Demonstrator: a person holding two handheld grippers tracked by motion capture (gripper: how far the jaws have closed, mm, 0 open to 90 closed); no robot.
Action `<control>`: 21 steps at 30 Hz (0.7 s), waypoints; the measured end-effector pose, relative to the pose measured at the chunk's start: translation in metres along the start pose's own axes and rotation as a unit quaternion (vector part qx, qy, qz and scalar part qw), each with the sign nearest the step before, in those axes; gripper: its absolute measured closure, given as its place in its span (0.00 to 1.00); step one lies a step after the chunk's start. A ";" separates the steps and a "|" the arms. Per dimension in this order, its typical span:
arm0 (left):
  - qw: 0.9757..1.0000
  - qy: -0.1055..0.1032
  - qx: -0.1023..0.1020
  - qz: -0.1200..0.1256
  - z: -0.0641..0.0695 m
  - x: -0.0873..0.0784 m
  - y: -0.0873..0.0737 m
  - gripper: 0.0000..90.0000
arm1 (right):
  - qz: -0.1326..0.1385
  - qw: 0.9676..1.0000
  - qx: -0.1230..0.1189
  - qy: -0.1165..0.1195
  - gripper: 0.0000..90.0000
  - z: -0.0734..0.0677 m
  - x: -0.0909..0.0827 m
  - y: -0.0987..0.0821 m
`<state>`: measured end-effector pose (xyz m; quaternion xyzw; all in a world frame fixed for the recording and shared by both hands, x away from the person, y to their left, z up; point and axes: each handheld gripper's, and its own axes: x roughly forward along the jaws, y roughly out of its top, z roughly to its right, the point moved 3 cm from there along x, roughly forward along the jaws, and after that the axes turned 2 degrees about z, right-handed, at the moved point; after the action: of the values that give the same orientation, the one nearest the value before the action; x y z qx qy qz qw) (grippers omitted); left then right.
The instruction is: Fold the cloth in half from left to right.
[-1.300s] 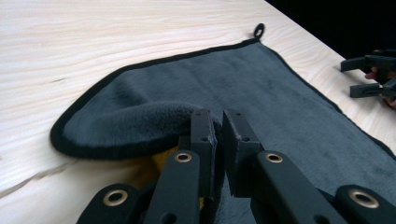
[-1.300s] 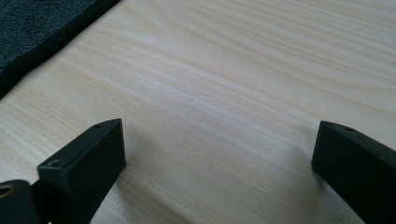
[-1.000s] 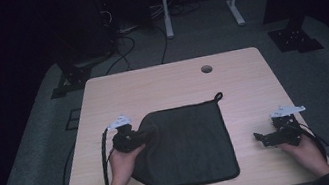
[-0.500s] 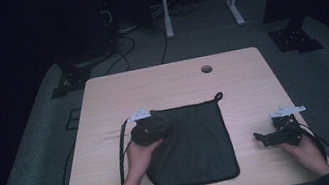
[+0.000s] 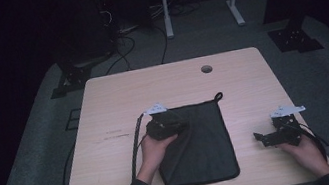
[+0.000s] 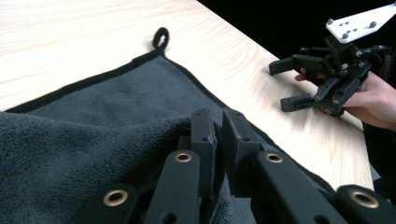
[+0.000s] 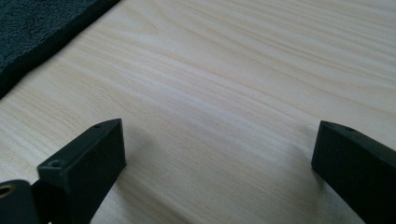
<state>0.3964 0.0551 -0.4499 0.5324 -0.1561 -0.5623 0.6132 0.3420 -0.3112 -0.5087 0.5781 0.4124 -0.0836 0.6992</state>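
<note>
The left gripper (image 6: pixel 219 135) is clamped on the left edge of the dark grey fleece cloth (image 5: pixel 206 141), with a fold of pile bunched up between its jaws. The step in hand looks like folding that edge over toward the right. To do it well, keep the grip firm, lift the edge just clear of the layer beneath, and carry it straight across so the bound edges meet squarely near the hanging loop (image 6: pixel 161 37) at the far right corner. The right gripper (image 5: pixel 270 136) rests on the wooden table (image 5: pixel 117 95) well to the cloth's right, jaws spread wide and empty; it could pin the right edge if the cloth slides.
</note>
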 end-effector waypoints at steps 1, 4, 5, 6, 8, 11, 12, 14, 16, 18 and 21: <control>1.000 -0.003 -0.001 0.000 0.001 0.003 0.000 0.92 | 0.000 1.000 0.000 0.000 0.02 0.000 0.000 0.000; 1.000 -0.012 -0.003 -0.004 0.003 0.011 0.001 0.92 | 0.000 1.000 0.000 0.000 0.02 0.000 0.000 0.000; 1.000 -0.015 -0.004 -0.005 0.003 0.013 0.001 0.92 | 0.000 1.000 0.000 0.000 0.02 0.000 0.000 0.000; 1.000 -0.017 -0.005 -0.004 0.004 0.016 0.002 0.92 | 0.000 1.000 0.000 0.000 0.02 0.000 0.000 0.000; 1.000 -0.020 -0.005 -0.006 0.006 0.021 0.003 0.92 | 0.000 1.000 0.000 0.000 0.02 0.000 0.000 0.000; 1.000 -0.024 -0.007 -0.008 0.008 0.031 0.004 0.92 | 0.000 1.000 0.000 0.000 0.02 0.000 0.000 0.000; 1.000 -0.026 -0.007 -0.007 0.008 0.033 0.005 0.92 | 0.000 1.000 0.000 0.000 0.02 0.000 0.000 0.000; 0.999 -0.030 -0.009 -0.007 0.009 0.040 0.006 0.92 | 0.000 1.000 0.000 0.000 0.02 0.000 0.000 0.000; 0.999 -0.033 -0.008 -0.011 0.011 0.045 0.006 0.92 | 0.000 1.000 0.000 0.000 0.02 0.000 0.000 0.000; 0.999 -0.036 -0.008 -0.012 0.013 0.051 0.007 0.92 | 0.000 1.000 0.000 0.000 0.02 0.000 0.000 0.000; 0.999 -0.039 -0.009 -0.015 0.014 0.059 0.008 0.92 | 0.000 1.000 0.000 0.000 0.02 0.000 0.000 0.000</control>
<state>0.4081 -0.0038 -0.4613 0.5071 -0.1666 -0.5934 0.6025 0.3419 -0.3112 -0.5087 0.5784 0.4123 -0.0837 0.6989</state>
